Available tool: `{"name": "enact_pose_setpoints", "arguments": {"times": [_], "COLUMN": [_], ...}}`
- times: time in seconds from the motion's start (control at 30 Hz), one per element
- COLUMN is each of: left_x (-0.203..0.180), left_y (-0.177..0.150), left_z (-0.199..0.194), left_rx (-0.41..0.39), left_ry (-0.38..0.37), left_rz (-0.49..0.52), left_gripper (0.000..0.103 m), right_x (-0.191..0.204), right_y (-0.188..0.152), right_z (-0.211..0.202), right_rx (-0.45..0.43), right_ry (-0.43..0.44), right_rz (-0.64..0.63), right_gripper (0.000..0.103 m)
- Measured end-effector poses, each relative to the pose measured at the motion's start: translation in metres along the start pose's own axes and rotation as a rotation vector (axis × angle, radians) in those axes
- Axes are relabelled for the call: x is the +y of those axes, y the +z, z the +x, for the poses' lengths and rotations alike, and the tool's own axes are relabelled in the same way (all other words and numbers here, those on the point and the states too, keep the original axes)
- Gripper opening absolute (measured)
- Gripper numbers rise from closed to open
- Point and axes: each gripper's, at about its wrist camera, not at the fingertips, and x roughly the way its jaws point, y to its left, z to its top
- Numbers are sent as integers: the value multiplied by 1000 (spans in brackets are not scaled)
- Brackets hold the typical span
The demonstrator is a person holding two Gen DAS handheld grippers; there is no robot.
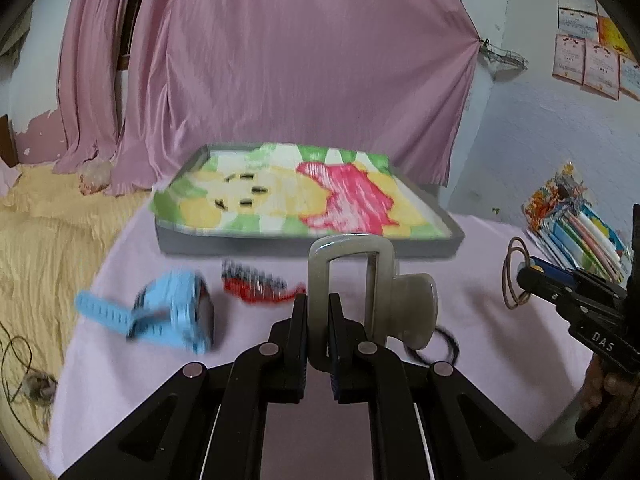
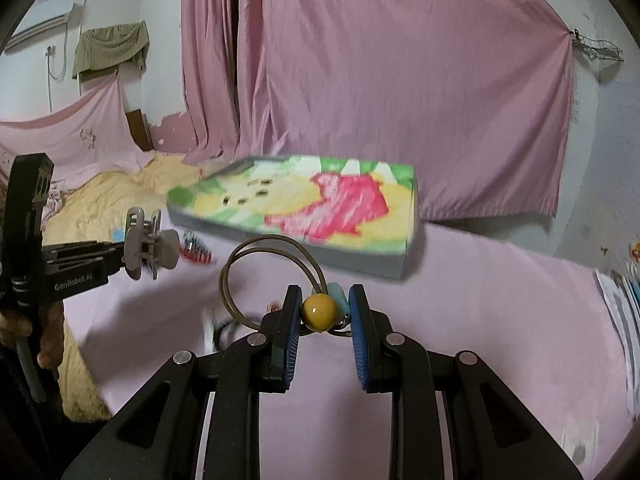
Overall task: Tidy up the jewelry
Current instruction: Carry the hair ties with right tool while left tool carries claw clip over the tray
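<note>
Grey shallow tray (image 1: 452,236), rectangular, far centre of the pink cloth (image 1: 120,360); it holds only a fuzzy towel (image 1: 288,196) printed green, yellow and pink, which covers the floor and laps over the left rim, so anything beneath is hidden. Left to right on the cloth: blue watch (image 1: 176,312), ribbed plastic strap, blurred; red and dark beaded piece (image 1: 256,284), too blurred to identify; black loop (image 1: 448,344), mostly hidden behind the clip. Left gripper (image 1: 318,320): fingers narrow, clamped on a grey glittery claw clip (image 1: 352,276), held above the cloth near the tray's front. Right gripper (image 2: 325,312): fingers pinching a hair tie (image 2: 264,276), thin brown elastic loops with a glossy yellow bead (image 2: 319,311) and a pale blue one (image 2: 338,296) partly behind it, raised over the cloth. Far right: stacked coloured packets (image 1: 576,228), cut off by the frame.
</note>
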Motion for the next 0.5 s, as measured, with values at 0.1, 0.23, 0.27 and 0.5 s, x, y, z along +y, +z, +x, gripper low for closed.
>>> {"name": "enact_pose_setpoints", "arguments": {"times": [0.1, 0.23, 0.27, 0.5], "left_x": [3, 12, 16, 40], "left_y": [23, 52, 59, 85], "left_z": [13, 35, 41, 84], "left_rx": [-12, -13, -4, 113], "left_ry": [21, 89, 93, 93], "left_rz": [3, 12, 6, -56], "left_gripper": [8, 8, 8, 8], "right_x": [-5, -12, -16, -13], "right_y": [23, 50, 57, 66], "right_z": [21, 57, 69, 126], "right_rx": [-18, -17, -10, 83], "right_ry": [34, 79, 92, 127], "right_rz": [31, 93, 120, 200], "right_gripper": [21, 21, 21, 21]}}
